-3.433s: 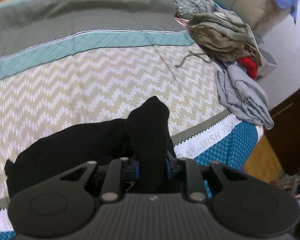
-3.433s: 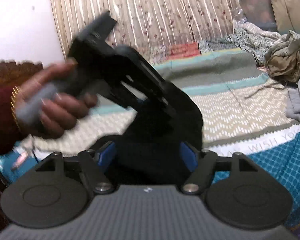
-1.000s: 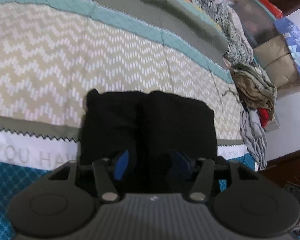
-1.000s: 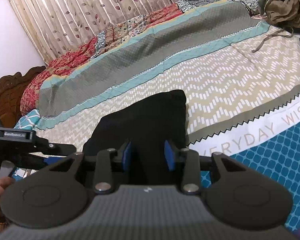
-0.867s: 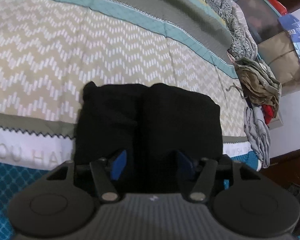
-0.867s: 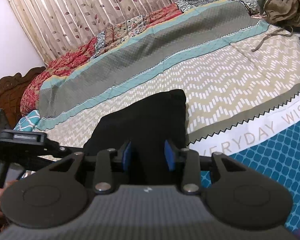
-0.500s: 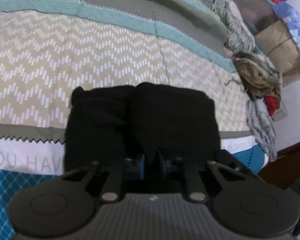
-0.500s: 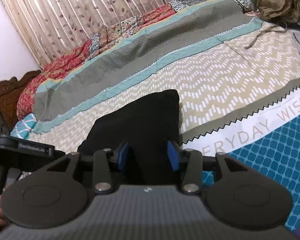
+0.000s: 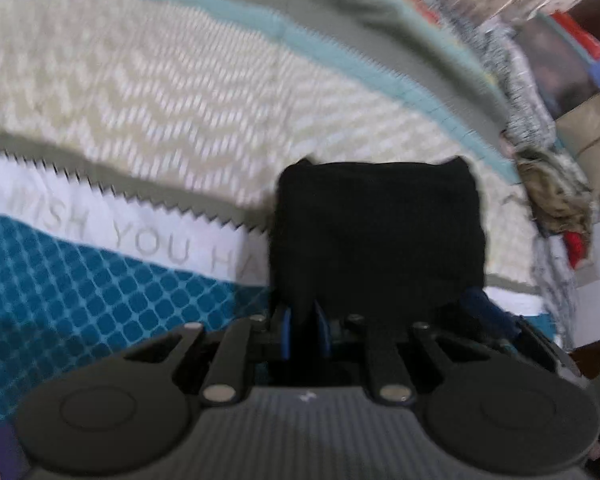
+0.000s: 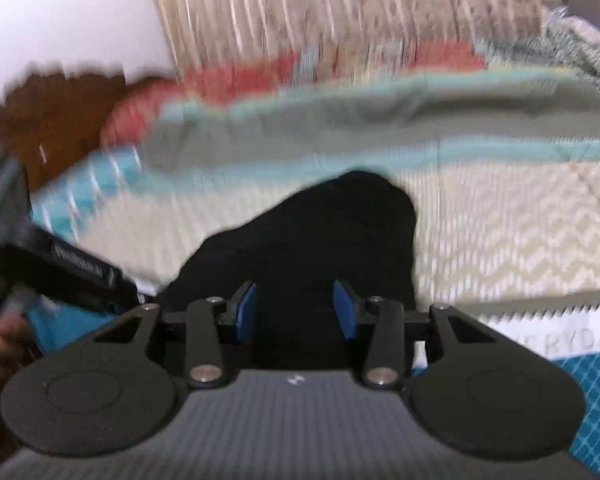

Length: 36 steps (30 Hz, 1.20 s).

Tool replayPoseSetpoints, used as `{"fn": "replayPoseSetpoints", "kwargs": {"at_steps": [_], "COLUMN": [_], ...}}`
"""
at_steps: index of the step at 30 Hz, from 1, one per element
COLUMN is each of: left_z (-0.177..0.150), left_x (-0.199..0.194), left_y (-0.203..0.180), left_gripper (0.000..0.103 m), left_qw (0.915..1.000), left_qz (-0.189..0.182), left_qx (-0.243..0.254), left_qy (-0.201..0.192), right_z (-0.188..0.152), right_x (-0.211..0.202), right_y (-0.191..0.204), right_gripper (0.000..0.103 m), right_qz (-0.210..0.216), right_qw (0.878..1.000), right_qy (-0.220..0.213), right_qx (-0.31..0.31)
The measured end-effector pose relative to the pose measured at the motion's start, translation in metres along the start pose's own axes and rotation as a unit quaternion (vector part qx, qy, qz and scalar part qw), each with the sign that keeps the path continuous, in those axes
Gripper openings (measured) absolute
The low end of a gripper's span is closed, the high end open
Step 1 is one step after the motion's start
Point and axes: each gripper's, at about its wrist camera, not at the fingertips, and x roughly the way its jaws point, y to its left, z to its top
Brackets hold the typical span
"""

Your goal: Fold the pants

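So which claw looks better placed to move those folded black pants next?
The left, probably. The left claw is shut on the near edge of the black pants. The right claw has its pads apart around the cloth, with no clear pinch visible.

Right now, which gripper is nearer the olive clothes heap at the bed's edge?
Right. The right gripper is at the black pants' near corner on the olive clothes heap's side; the left gripper pinches the opposite corner, farther away.
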Motion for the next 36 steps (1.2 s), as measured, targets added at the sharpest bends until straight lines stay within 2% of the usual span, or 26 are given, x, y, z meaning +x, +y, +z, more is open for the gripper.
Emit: {"fn": "replayPoseSetpoints", "kwargs": {"at_steps": [2,7,9,12,16,19,21,24,27,30,32,34,36], "left_z": [0.003,0.007,0.004,0.000,0.007,0.014,0.012,0.000,-0.014,-0.026,-0.033,-0.037,-0.040], "left_x": [0.013,0.022,0.013,-0.006,-0.034,-0.054,-0.058,-0.045,-0.020,0.006,0.010,0.007,0.008], "left_y": [-0.002,-0.019,-0.022,-0.020,-0.020,-0.035,-0.052,-0.076,-0.083,-0.068,-0.057,-0.051,-0.054], "left_gripper": [0.015,0.018,0.018,0.029,0.029,0.029,0.030,0.033,0.033,0.031,0.031,0.031,0.031], "left_qw": [1.0000,0.9984,0.9979,0.9973,0.9956,0.9932,0.9907,0.9867,0.9835,0.9845,0.9836,0.9828,0.9817], "left_qz": [0.002,0.034,0.035,0.034,0.033,0.010,-0.014,-0.043,-0.026,-0.001,-0.008,-0.012,-0.007], "left_qx": [0.003,0.045,0.052,0.059,0.058,0.066,0.091,0.136,0.174,0.175,0.179,0.182,0.187], "left_qy": [0.000,-0.006,-0.012,-0.029,-0.066,-0.095,-0.101,-0.078,-0.045,-0.014,-0.022,-0.030,-0.033], "right_z": [-0.009,-0.001,0.004,0.012,0.029,0.042,0.051,0.063,0.070,0.065,0.052,0.044,0.045], "right_x": [0.013,0.018,0.013,-0.006,-0.022,-0.020,-0.009,0.012,0.039,0.069,0.093,0.102,0.103], "right_y": [-0.006,-0.003,-0.002,-0.001,-0.005,-0.014,-0.021,-0.032,-0.038,-0.041,-0.054,-0.064,-0.060], "right_gripper": [0.046,0.046,0.048,0.050,0.050,0.050,0.050,0.049,0.047,0.047,0.046,0.047,0.047], "right_qz": [-0.010,-0.016,-0.008,0.015,0.029,0.016,-0.003,-0.009,-0.015,-0.041,-0.045,-0.046,-0.052], "right_qw": [1.000,1.000,1.000,1.000,0.999,0.999,0.999,1.000,0.999,0.997,0.993,0.992,0.992], "right_qy": [0.001,0.013,0.010,0.000,-0.034,-0.044,-0.036,-0.021,0.007,0.061,0.104,0.100,0.103], "right_qx": [0.000,-0.020,-0.019,-0.015,-0.005,-0.001,0.003,0.021,0.034,0.019,0.033,0.061,0.054]}}
